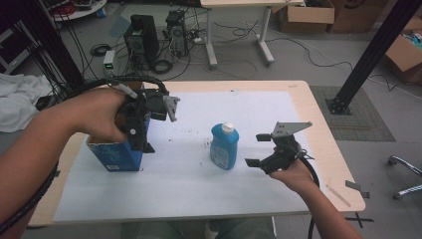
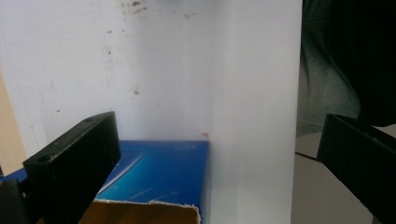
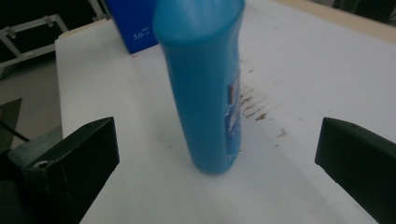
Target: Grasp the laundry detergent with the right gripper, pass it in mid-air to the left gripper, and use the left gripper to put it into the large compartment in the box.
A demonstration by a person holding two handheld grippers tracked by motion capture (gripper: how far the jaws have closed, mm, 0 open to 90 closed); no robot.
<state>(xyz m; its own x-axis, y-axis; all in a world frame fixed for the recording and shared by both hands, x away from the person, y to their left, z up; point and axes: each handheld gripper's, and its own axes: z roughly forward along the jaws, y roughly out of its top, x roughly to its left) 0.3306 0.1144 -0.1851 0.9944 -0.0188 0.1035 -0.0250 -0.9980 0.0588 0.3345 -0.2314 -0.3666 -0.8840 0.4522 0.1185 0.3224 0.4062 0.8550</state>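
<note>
A blue bottle point(image 1: 224, 147) with a white cap stands upright in the middle of the white mat point(image 1: 189, 199). My right gripper point(image 1: 256, 149) is open just to its right, jaws wide and level with the bottle's lower half. In the right gripper view the bottle point(image 3: 205, 88) stands ahead between the jaws, untouched. A blue box point(image 1: 117, 158) with an open cardboard top sits at the mat's left. My left gripper point(image 1: 142, 142) points down over the box's right edge and is open. The left gripper view shows the box point(image 2: 159, 175) below the jaws.
The mat lies on a wooden table point(image 1: 323, 134). A thin stick point(image 1: 338, 195) rests near the table's right front corner. A black post point(image 1: 370, 55), computer towers point(image 1: 142, 37), cables and cardboard boxes point(image 1: 306, 15) stand on the floor beyond. White cloth point(image 1: 20, 102) lies at left.
</note>
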